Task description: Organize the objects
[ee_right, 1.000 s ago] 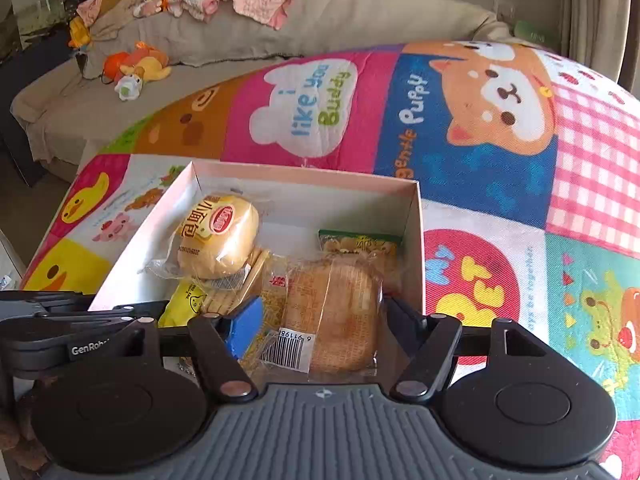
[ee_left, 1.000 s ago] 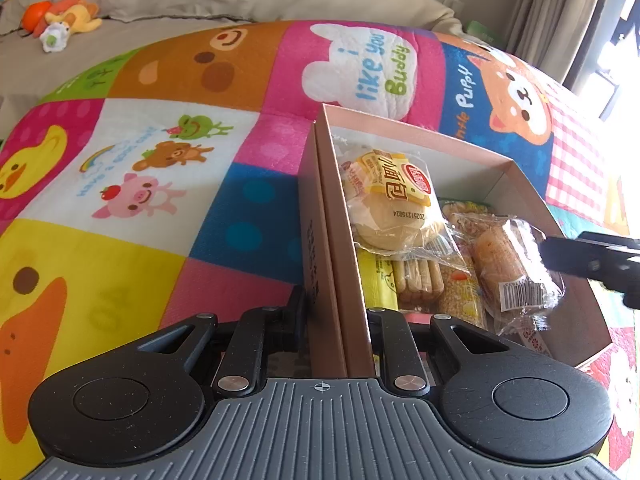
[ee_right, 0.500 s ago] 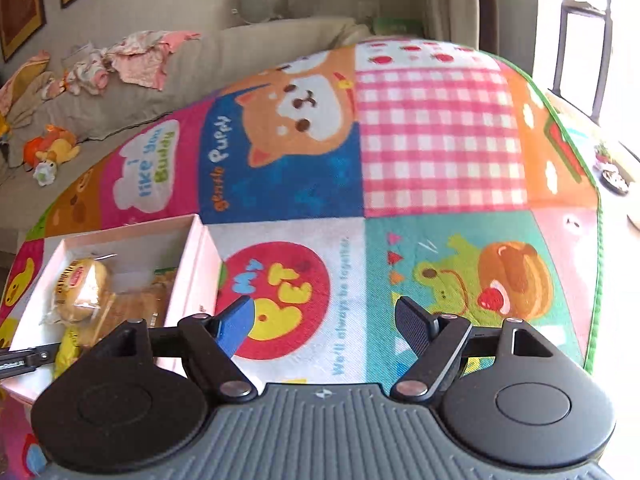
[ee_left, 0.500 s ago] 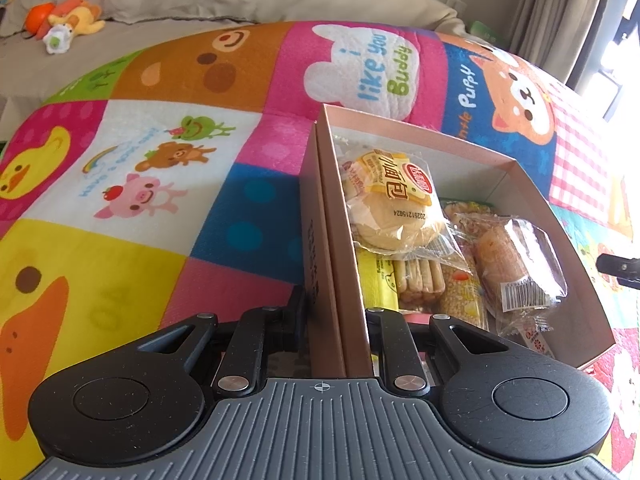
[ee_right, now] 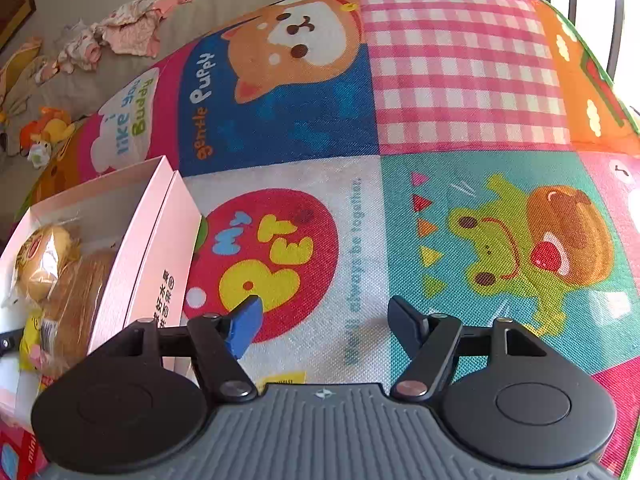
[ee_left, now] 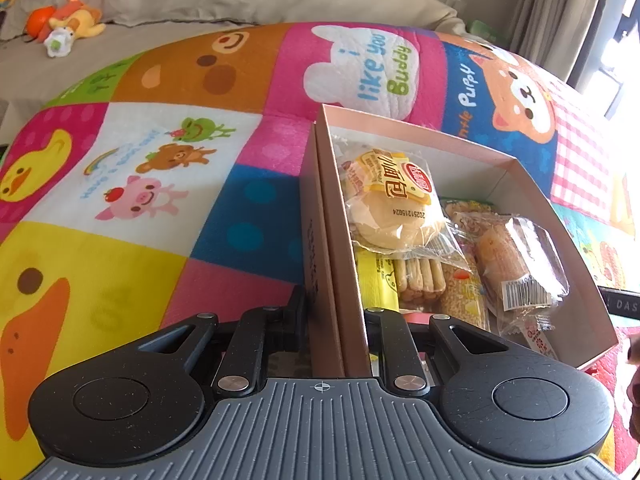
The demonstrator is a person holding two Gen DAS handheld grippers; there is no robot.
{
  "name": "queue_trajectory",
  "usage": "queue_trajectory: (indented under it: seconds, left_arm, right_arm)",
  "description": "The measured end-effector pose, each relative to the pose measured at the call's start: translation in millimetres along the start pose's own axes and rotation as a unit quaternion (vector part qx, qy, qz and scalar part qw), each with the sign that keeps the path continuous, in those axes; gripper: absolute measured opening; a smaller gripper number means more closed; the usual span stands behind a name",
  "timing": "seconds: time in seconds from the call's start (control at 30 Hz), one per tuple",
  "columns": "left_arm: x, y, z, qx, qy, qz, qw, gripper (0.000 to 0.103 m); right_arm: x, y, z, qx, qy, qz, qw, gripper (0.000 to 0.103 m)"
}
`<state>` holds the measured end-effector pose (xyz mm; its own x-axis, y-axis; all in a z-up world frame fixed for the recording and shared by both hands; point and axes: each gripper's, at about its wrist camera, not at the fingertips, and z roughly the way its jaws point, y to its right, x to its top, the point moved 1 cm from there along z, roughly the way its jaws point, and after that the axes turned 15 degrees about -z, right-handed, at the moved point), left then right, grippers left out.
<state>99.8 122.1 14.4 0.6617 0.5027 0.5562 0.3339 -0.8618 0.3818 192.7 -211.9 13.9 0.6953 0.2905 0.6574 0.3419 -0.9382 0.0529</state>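
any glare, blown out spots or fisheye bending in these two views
Left wrist view: the window at the right edge is blown out to white, the play mat bulges into a dome, and the wrapped bun stays sharp enough to read its print. Right wrist view: the window strip is overexposed too, the mat's checked square curves strongly, and the pink box is bright but not clipped.

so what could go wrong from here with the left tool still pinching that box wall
1. The left tool grips only one thin wall of the pink box; lifting or dragging could bend that wall or tilt the box.
2. The wrapped bun and the clear-wrapped cake sit piled high on other snacks, so a tilt might spill them.
3. The right tool is open and empty over the mat, giving no second support.
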Motion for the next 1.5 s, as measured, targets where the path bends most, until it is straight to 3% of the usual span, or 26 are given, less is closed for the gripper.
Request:
queue_trajectory:
  seconds: [0.13,0.63,0.77,1.03,1.3,1.5]
  left_arm:
    - [0,-1,0,-0.002,-0.001,0.000,1.0000,0.020]
    - [1,-3,-1,-0.006,-0.004,-0.004,1.0000,0.020]
    - [1,-4,-2,-0.006,-0.005,-0.005,1.0000,0.020]
    - [1,-4,-2,-0.006,-0.005,-0.004,1.0000,0.020]
    - [1,-4,-2,-0.006,-0.006,-0.004,1.0000,0.020]
    - [1,-4,-2,-0.006,-0.005,-0.004,1.0000,0.020]
  right_arm:
    - [-15,-13,-16,0.009,-0.008,-0.047,0.999,0.060]
    - [-101,-58,-108,0.064,-0.023,-0.104,0.992,0.062]
    - [-111,-54,-125,0.054,-0.014,-0.094,0.994,0.077]
    - [-129,-47,-132,0.076,-0.029,-0.057,0.995,0.081]
    - [-131,-69,-137,0.117,-0.023,-0.048,0.992,0.087]
    - [-124,-69,-145,0.078,-0.002,-0.070,0.995,0.087]
